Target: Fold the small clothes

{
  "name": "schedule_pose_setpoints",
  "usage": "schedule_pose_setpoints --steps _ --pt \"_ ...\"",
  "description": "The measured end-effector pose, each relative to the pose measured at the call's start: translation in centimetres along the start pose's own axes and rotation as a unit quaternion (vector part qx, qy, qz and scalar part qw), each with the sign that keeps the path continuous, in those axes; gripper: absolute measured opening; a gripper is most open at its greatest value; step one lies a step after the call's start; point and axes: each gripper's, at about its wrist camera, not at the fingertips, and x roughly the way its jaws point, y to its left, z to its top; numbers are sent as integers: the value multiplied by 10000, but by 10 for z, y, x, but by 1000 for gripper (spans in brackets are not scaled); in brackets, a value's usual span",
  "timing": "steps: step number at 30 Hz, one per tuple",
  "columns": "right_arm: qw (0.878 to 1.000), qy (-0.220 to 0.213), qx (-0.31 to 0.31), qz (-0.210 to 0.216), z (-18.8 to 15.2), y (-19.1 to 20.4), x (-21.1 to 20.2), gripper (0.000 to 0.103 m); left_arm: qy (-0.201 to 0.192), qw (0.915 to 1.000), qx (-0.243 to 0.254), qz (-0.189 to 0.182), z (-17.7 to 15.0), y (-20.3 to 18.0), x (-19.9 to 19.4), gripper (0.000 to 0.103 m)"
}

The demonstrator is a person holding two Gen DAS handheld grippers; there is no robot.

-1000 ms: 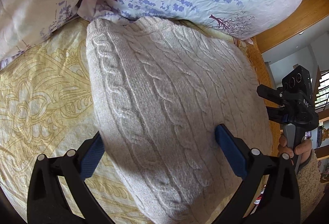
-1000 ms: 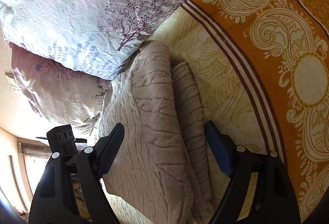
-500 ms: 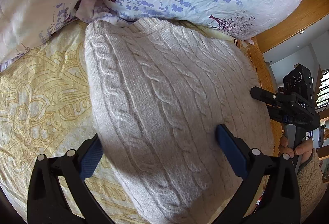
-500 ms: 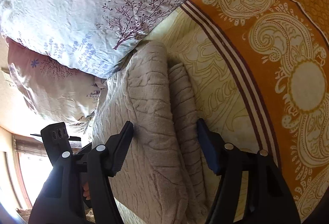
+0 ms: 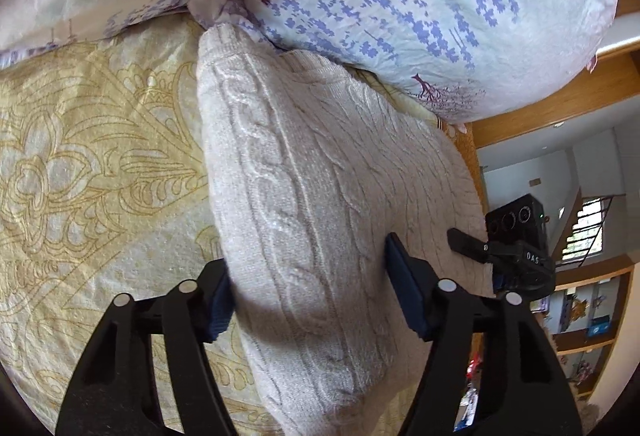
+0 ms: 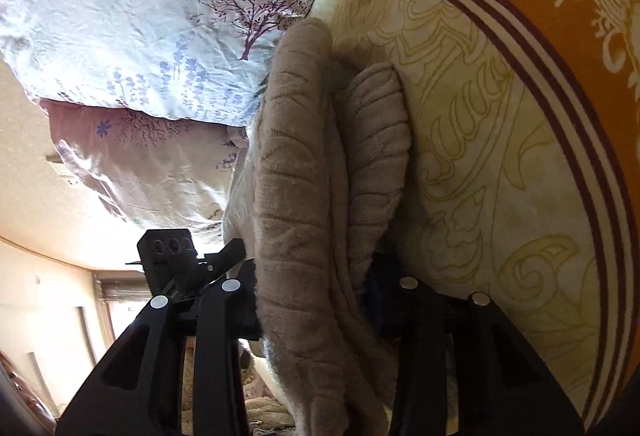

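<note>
Item: 1 cable-knit sweater point(image 5: 320, 220), beige, folded, on bed point(image 5: 100, 164) below pillows point(image 5: 440, 8). Soft, bulky, light; layers likely slip. Your left hand-held gripper point(image 5: 308, 296) and right hand-held gripper point(image 6: 316, 300), jaws just closing, pinch opposite folded edges. Grip all layers.
</note>
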Motion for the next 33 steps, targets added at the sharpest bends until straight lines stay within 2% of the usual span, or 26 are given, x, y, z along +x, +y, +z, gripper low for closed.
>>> schedule_pose_setpoints --steps 4,6,10,15,19,22,26,29,31,33 --pt "9990 -250 75 350 -12 5 -6 36 -95 9996 -85 -260 0 6 -8 43" --pt "9982 -345 94 488 -18 10 -7 35 -125 9993 11 -347 -1 5 -15 39" --pt "9965 -343 56 765 -32 28 0 34 -231 9977 185 -617 -3 7 -42 37" --pt "9943 -42 -257 1030 -49 63 32 34 -516 9969 214 -556 -17 32 -96 37" --pt "9931 248 -799 822 -65 93 76 33 -693 9972 133 -258 -32 61 -139 37" --pt "9912 427 -1150 504 -75 106 104 33 -707 9975 6 60 -43 84 -152 37" --pt "9897 424 -1370 -28 -84 107 130 33 -623 9971 -292 340 -52 112 -145 38" --pt "9929 340 -1108 -249 -86 92 139 32 -617 9961 -573 270 -54 135 -134 47" --pt "9919 237 -1205 -323 -92 95 140 32 -696 9954 -565 345 -56 136 -127 55" --pt "9916 174 -1221 -396 -98 94 136 33 -774 9951 -373 495 -57 130 -125 57"
